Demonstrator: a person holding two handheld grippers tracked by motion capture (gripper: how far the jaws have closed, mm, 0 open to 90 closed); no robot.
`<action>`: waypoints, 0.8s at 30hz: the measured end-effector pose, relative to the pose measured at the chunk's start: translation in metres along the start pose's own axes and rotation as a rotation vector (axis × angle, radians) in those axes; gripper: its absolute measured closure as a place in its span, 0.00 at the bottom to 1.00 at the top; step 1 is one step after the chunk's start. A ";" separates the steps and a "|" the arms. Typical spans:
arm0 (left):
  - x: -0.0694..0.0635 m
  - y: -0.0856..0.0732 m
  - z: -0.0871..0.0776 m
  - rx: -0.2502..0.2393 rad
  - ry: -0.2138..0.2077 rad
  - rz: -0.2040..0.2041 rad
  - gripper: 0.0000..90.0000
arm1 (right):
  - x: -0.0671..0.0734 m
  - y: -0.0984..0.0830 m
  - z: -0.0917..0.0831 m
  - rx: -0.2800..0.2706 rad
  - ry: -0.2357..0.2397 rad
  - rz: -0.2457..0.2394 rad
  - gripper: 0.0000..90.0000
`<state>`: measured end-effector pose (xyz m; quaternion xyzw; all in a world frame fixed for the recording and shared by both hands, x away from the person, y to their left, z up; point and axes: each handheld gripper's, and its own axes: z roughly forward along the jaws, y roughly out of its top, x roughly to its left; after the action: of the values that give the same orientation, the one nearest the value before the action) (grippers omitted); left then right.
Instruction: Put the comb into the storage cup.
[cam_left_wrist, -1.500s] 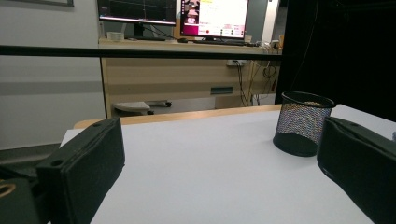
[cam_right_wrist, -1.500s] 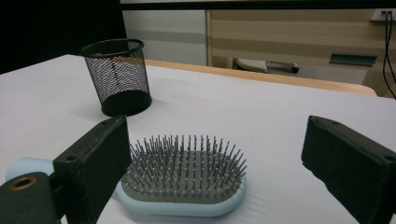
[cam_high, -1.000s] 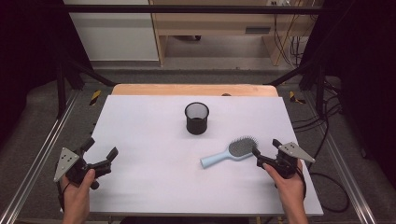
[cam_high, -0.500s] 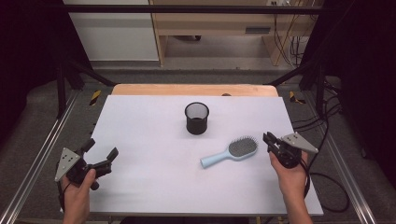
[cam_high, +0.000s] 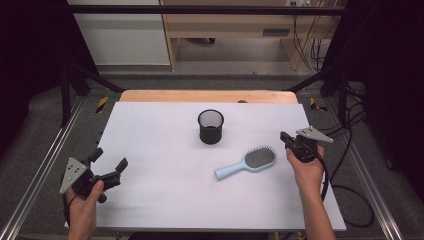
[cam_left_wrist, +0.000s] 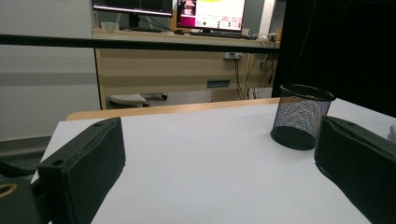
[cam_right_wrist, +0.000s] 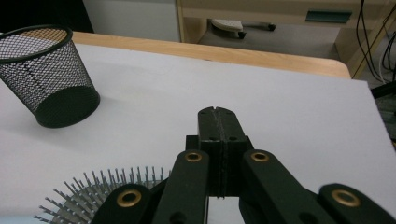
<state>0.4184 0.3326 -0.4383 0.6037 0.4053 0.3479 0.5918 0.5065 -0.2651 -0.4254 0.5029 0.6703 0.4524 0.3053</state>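
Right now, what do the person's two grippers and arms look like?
Both the left gripper and the right gripper are black, each with two blocky jaws and a grey three-cornered plate on top. Brass-coloured rivets show on the right gripper's linkage. A black cable trails from the right one. The forearms are bare, no sleeves.

Right tongs (cam_high: 286, 137) (jaws together) just beside the hairbrush (cam_high: 247, 163), mesh cup (cam_high: 210, 126) behind

No legible text, monitor (cam_left_wrist: 210, 13) screens perhaps too blurred.
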 end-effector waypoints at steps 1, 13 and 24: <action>0.000 0.000 0.000 0.000 -0.001 0.002 0.02 | 0.000 -0.002 0.002 0.004 0.001 0.007 1.00; -0.001 -0.002 0.002 0.018 -0.012 0.001 0.02 | -0.005 -0.027 0.027 0.184 -0.008 -0.030 1.00; -0.001 -0.001 0.004 0.020 -0.023 -0.002 0.02 | -0.002 -0.036 0.038 0.254 0.026 -0.042 1.00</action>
<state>0.4213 0.3306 -0.4395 0.6130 0.4026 0.3363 0.5908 0.5254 -0.2582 -0.4736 0.5175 0.7364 0.3639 0.2398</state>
